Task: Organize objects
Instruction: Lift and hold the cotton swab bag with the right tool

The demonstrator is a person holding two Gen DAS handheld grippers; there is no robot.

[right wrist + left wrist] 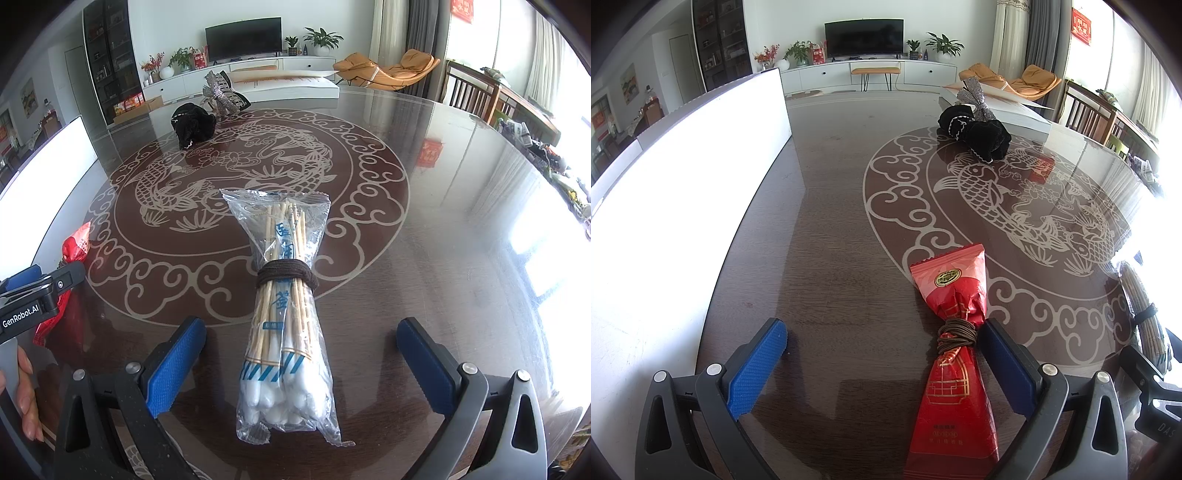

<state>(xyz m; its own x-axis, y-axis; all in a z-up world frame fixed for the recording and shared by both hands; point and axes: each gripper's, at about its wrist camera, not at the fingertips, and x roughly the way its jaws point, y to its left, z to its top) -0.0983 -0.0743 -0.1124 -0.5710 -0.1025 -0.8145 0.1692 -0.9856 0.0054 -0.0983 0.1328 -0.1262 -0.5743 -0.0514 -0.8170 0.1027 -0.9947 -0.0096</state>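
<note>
- We find the left gripper (pixel 882 341) low over the dark wood table (pixel 827 229), its blue pads spread wide apart and holding nothing.
- A red snack packet (pixel 955 354) lies on the table between those pads, close against the right-hand pad; a brown cord (pixel 956 332) is wound around its waist.
- The right gripper (pixel 301 347) is likewise spread wide, with nothing clamped.
- A clear bag of cotton swabs (pixel 286 314) lies lengthwise between its pads, touching neither as far as we can tell; the cotton tips face the camera and a dark brown cord (pixel 286 277) binds the middle.
- The swab bag rests on the near edge of the white fish-and-cloud medallion (pixel 369 206) on the table top.
- At the far side of the medallion we note a black velvet scrunchie (pixel 194 123) and, just behind it, a silver glitter bow (pixel 219 94).
- A white box (pixel 665 221) stands on the table along the left gripper's left.
- In the right wrist view, fingers (pixel 27 398) of a hand show at the lower left, under the other gripper's body.
</note>
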